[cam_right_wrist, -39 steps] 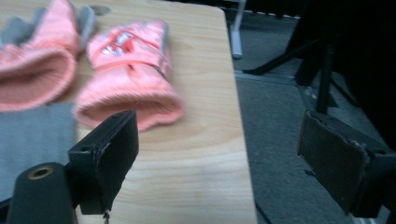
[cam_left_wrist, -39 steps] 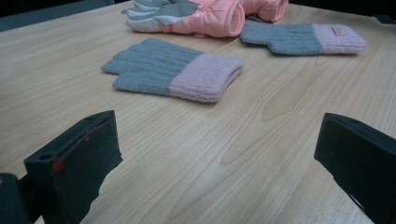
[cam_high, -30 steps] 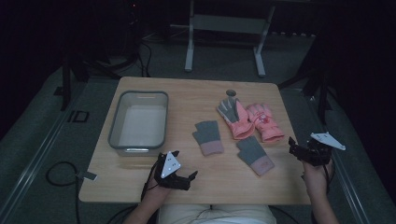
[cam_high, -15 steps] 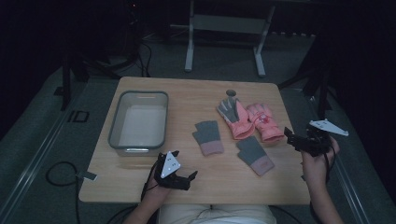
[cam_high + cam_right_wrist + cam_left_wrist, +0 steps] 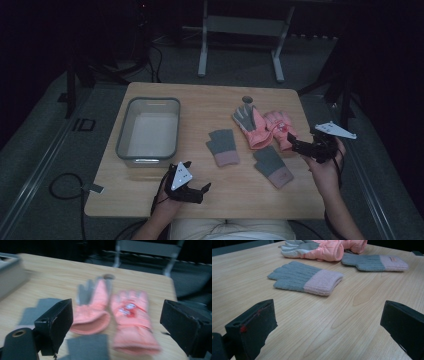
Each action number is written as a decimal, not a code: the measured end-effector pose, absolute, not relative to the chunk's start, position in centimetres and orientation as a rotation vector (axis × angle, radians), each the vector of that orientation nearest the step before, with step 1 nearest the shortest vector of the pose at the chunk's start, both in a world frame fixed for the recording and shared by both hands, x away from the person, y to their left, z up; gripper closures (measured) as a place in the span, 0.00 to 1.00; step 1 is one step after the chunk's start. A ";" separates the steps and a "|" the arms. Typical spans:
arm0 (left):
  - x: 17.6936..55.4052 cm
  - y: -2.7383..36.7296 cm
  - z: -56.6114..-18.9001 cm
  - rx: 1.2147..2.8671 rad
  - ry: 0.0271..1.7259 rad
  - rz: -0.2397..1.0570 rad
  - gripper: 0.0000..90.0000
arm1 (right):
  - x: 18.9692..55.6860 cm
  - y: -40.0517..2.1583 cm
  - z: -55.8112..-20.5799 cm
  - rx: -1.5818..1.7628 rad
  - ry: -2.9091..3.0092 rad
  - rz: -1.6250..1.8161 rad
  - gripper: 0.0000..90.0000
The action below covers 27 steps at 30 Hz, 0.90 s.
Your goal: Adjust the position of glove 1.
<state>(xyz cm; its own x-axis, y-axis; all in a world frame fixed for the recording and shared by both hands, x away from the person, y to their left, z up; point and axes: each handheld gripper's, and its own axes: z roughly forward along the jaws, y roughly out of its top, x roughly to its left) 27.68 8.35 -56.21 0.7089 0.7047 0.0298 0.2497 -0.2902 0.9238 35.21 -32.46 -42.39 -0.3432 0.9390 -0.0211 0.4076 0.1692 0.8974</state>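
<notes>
the grey bin [image 5: 148, 132] on the counter [image 5: 210, 195] holds nothing. left gripper [image 5: 202, 189] is released near the counter's front edge. right gripper [image 5: 295, 145] is released just beside the pink gloves [image 5: 265, 127].

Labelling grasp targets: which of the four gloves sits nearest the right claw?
The pink glove with the printed patch, the rightmost of the pink pair. Its cuff end lies just ahead of the open right claw; the grey knit gloves lie further left.

Each black two-jaw left gripper [image 5: 194, 191] and right gripper [image 5: 304, 148] carries a grey three-cornered plate; black cables trail; forearms are bare.
</notes>
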 end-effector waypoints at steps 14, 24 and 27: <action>27.6 8.3 -56.2 1.856 0.734 0.529 0.00 | 36.8 -26.0 -42.8 1.109 2.035 1.176 0.20; 27.5 8.4 -56.2 1.850 0.727 0.521 0.00 | 37.9 -22.4 -45.1 1.067 2.192 1.239 0.30; 27.5 8.3 -56.2 1.863 0.720 0.518 0.00 | 38.3 -20.6 -46.0 1.047 2.215 1.230 0.36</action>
